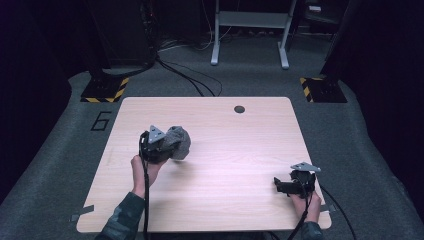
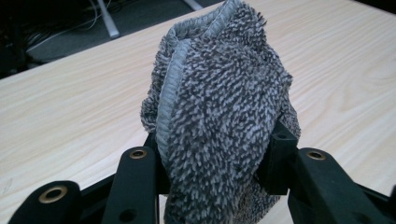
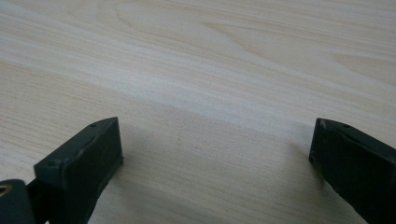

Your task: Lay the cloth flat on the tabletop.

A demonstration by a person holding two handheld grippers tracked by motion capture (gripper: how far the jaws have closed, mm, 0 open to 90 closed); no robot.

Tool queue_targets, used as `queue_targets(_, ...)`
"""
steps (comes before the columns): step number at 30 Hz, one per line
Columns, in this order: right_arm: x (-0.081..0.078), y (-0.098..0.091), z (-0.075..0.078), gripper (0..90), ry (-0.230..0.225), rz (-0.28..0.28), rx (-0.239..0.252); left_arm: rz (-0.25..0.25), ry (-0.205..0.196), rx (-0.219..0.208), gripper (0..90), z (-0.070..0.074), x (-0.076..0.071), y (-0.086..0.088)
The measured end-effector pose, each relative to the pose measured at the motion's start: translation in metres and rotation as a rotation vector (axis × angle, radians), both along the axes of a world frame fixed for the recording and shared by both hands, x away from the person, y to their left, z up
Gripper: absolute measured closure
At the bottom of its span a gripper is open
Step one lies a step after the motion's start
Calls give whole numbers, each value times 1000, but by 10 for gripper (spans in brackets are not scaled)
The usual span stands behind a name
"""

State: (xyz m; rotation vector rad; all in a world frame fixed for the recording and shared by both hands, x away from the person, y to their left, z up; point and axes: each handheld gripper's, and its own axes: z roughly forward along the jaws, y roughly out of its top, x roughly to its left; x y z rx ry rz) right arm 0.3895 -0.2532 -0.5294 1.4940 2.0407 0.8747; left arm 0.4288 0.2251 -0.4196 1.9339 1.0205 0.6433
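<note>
Left of centre in the high view, the left claw [image 1: 167,145] pinches a bunched grey cloth [image 1: 179,142] above the table [image 1: 240,150]. At lower right, the right claw [image 1: 280,186] rests wide open and empty. The loose bundle could slip from such a narrow pinch.

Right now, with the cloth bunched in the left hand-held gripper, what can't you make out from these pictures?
- Grey cloth: its lower end, cut off by the bottom edge and the jaws in the left gripper view; its size and shape, lost in the bunching.
- Left hand-held gripper: its jaws in the high view, covered by its own body and the cloth.
- Right hand-held gripper: jaws stand apart over bare table; the cloth lies outside that frame.
</note>
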Motion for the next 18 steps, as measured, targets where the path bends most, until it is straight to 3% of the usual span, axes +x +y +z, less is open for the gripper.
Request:
queue_targets(8,0,0,0,20,0,0,0,-73,-38,10,578,16,-20,-19)
queue_targets(13,0,0,0,20,0,0,0,-117,-36,4,577,19,-29,-33)
queue_targets(18,0,0,0,20,0,0,0,-149,-30,-45,576,20,-38,-45)
